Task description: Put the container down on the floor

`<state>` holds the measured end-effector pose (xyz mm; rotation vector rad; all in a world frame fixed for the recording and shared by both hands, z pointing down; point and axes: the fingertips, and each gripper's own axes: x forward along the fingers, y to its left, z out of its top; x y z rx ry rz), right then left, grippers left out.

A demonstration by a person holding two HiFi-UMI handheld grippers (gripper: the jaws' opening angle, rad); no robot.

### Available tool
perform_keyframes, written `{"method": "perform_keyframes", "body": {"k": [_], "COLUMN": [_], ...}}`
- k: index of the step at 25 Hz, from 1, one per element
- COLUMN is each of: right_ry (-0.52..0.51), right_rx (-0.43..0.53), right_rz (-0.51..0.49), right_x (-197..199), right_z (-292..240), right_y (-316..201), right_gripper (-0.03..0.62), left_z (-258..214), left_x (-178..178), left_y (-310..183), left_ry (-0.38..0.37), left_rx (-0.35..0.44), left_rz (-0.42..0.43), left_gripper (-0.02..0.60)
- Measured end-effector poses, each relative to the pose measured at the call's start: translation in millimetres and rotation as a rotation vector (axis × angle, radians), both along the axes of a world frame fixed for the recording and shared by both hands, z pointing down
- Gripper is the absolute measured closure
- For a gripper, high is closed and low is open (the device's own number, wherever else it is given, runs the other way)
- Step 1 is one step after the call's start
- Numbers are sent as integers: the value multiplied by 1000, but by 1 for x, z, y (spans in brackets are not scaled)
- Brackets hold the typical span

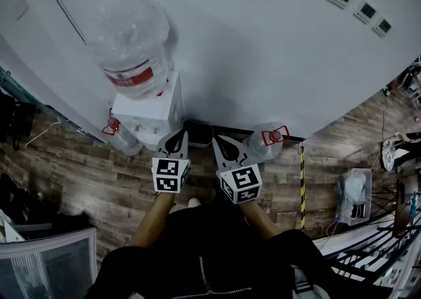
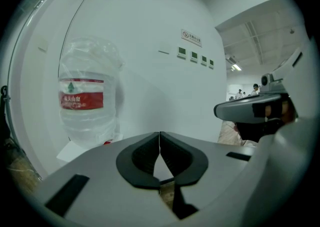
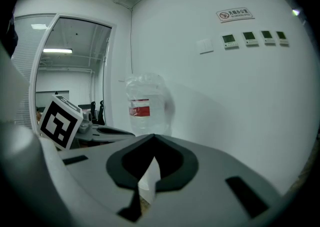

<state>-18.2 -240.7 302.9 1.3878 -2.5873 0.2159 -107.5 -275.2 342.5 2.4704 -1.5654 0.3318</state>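
**Jugs on the floor, both hand-held grippers empty**

So at this moment nothing was being carried. The left hand-held gripper [image 1: 176, 137] had its jaws pressed together with nothing between them. Its own view showed the pads meeting at the tips, with only wall and floor behind. The right hand-held gripper [image 1: 224, 144] read the same to me: tips touching and no load. Both were held out side by side, aimed at the base of the white wall [image 1: 263, 60].

As for the container, my best guess was the clear jug [image 1: 264, 143] with the red cap. It sat down on the wooden floor [image 1: 79, 179], up against the wall and just right of the right hand-held gripper, and neither gripper touched it. A second jug [image 1: 123, 138] with a red handle sat low beside the left side of the water dispenser [image 1: 150, 112]. A big jug [image 1: 131, 44] with a red label was on top of the dispenser. I honestly couldn't tell which of the three the task meant.

If it was the one by the right gripper, the put-down step looked finished, and the next move would just be backing both grippers away without knocking it. If it was the big one up top, nothing had started. That would call for opening both sets of jaws and reaching up for a grip on something round, heavy and slippery.
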Motion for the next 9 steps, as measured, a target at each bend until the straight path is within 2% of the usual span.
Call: {"method": "perform_keyframes", "body": {"k": [9], "right_ry": [13], "right_rx": [-4], "right_rz": [-8], "right_x": [-11], "right_z": [2], "right_y": [3], "right_gripper": [585], "left_z": [8], "left_x": [-16], "left_y": [5], "left_ry": [-11], "left_rx": [-13], "left_rz": [-9], "left_gripper": [566]}}
